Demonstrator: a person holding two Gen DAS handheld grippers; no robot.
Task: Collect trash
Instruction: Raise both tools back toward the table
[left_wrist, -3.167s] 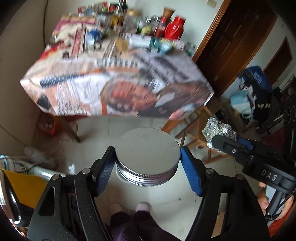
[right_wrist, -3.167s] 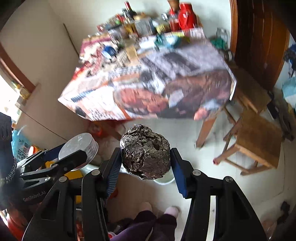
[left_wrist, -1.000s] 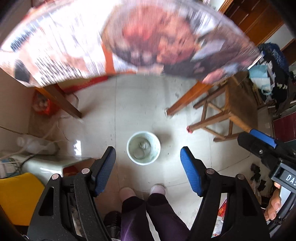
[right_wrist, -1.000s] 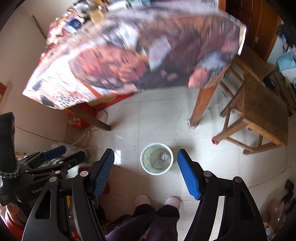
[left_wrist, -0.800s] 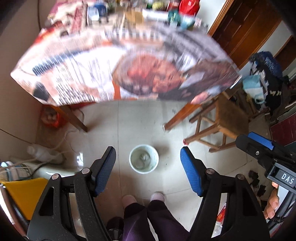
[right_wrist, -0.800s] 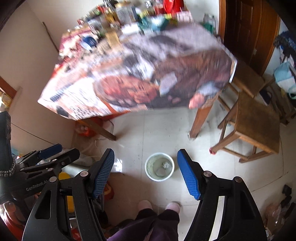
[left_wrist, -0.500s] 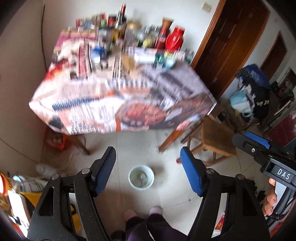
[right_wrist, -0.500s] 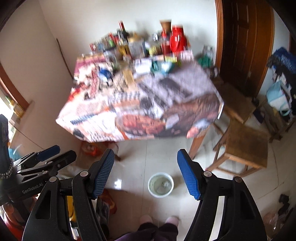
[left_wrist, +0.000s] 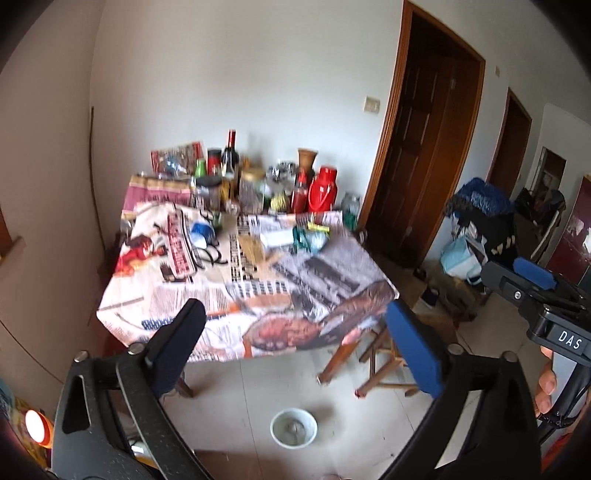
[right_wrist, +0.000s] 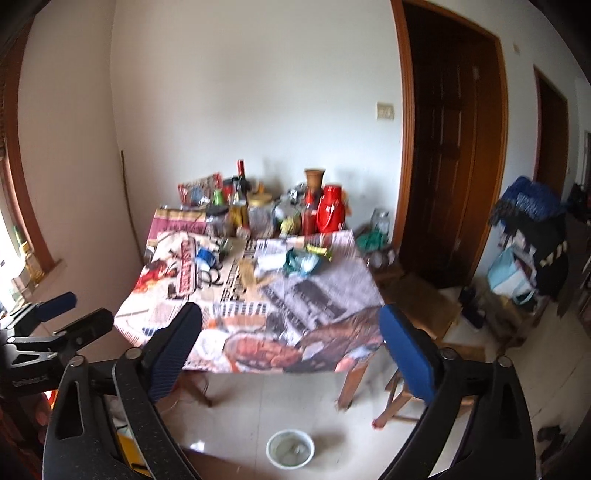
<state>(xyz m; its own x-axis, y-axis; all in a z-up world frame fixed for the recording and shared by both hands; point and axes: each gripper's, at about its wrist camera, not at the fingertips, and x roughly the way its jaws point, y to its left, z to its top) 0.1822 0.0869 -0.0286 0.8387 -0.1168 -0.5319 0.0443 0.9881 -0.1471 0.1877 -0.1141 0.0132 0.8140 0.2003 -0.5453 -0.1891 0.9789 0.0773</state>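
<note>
Blue-padded fingers on the left gripper (left_wrist: 295, 343) and right gripper (right_wrist: 291, 343) have just been spreading and stand wide apart, nothing between them. Near, on the floor, the white bucket (left_wrist: 293, 428) holds dropped trash. Judging by this, the drop is done; next comes reaching to the far paper-covered surface (left_wrist: 255, 280), where wrappers (left_wrist: 310, 236) lie near its right edge.

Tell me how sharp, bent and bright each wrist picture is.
Left wrist view: table smeared by motion blur, door frame bowed by the fisheye, dark corners.
Right wrist view: the table and bottles are soft too, the door frame curves, and daylight glares at the left edge.
</note>
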